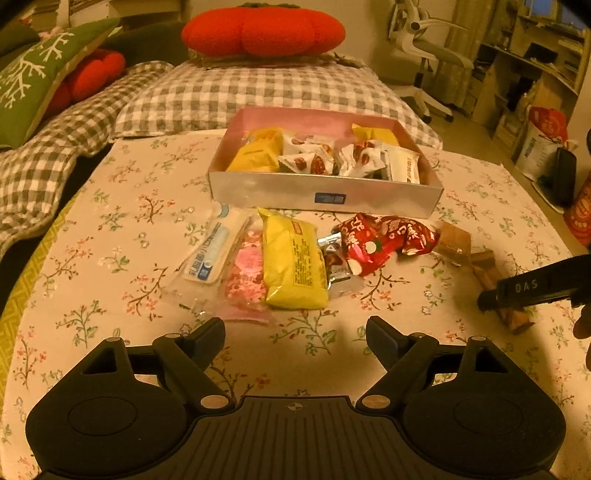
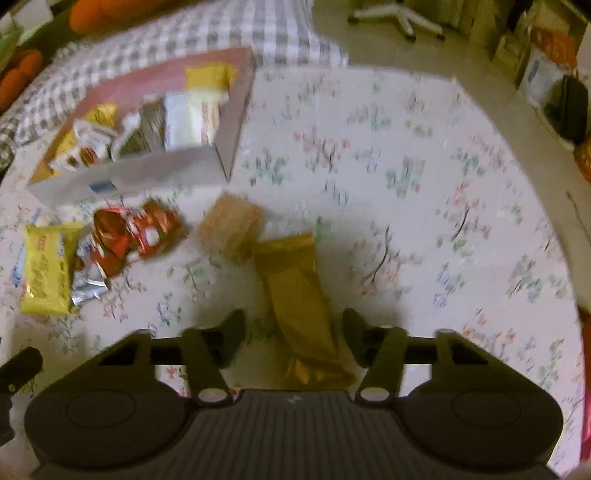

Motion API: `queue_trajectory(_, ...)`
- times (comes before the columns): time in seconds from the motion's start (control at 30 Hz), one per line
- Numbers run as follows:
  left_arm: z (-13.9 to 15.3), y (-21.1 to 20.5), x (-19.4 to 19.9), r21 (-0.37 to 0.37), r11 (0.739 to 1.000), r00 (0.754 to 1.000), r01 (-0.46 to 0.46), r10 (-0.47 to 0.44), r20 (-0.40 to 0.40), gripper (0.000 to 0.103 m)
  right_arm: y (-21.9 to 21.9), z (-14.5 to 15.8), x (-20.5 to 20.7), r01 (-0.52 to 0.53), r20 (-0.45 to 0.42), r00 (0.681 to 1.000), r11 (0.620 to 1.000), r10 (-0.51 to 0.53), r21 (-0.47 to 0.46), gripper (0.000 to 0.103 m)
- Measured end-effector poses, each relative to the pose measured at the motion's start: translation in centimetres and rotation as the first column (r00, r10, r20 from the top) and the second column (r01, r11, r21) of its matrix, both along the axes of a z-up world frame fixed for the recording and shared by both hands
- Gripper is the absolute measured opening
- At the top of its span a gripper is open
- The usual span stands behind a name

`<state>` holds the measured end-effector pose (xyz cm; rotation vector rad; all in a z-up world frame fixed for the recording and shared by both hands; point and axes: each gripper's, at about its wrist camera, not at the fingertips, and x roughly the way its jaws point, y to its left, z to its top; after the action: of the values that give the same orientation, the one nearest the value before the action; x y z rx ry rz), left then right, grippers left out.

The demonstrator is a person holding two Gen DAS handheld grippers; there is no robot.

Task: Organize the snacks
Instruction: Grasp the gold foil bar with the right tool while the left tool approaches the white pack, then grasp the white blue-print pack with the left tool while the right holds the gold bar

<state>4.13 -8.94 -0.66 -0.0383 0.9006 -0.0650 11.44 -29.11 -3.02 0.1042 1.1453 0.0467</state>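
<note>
**Loose snacks in front of a half-filled box on a floral cloth**

A floral tablecloth covers the work surface; behind it lies grey-and-white checked bedding with a red pumpkin-shaped cushion on top, a green snowflake pillow to the left, and a white office chair and shelving off to the right; the light is warm and dim, and the right wrist view is motion-blurred.

A shallow silver box with a pink inner wall sits on the cloth, holding yellow packets and white wrapped snacks; just in front of it lies a loose cluster: a clear pouch with a blue-and-white label, a pink patterned packet, a yellow snack packet overlapping a small silver sachet, and a crumpled red wrapper; to their right, apart from the cluster, lies a tan wrapped snack touching a golden-brown packet.

The left gripper hangs over bare cloth just short of the cluster, jaws spread wide, holding nothing; the right gripper has its jaws spread on either side of the golden-brown packet's near end; whether either finger touches it cannot be told through the blur.
</note>
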Motion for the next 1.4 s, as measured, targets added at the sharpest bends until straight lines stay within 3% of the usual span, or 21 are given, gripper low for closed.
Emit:
queue_trajectory(0.07,0.0,0.2,0.0,-0.002,1.000,1.000,-0.005,0.005,0.007,0.085,0.8,0.5,-0.3,-0.029,-0.017,0.999,1.000,0.029,0.006,0.026)
queue_trajectory(0.33,0.5,3.0,1.0,-0.062,0.996,0.997,-0.072,0.073,0.011,0.085,2.7,2.6,-1.3,-0.036,-0.040,0.998,0.997,0.038,0.069,0.026)
queue_trajectory(0.6,0.4,5.8,3.8,-0.181,0.978,0.994,-0.105,0.100,-0.036,0.085,2.5,5.7,-2.0,-0.029,0.019,0.999,0.984,0.026,0.178,0.026)
queue_trajectory(0.83,1.3,8.5,5.1,-0.251,0.958,0.990,-0.136,0.136,-0.018,0.084,3.5,6.4,-2.0,-0.059,0.037,0.998,0.968,0.051,0.242,0.026)
queue_trajectory(1.17,-0.9,9.7,7.3,-0.132,0.978,0.987,-0.158,0.161,0.006,0.084,6.2,7.1,-1.9,-0.110,0.065,0.993,0.956,0.095,0.272,0.026)
queue_trajectory(1.4,-3.1,8.1,9.2,-0.031,0.998,0.998,-0.048,0.049,0.028,0.082,7.5,6.8,-1.6,-0.136,0.063,0.990,0.956,0.124,0.261,0.026)
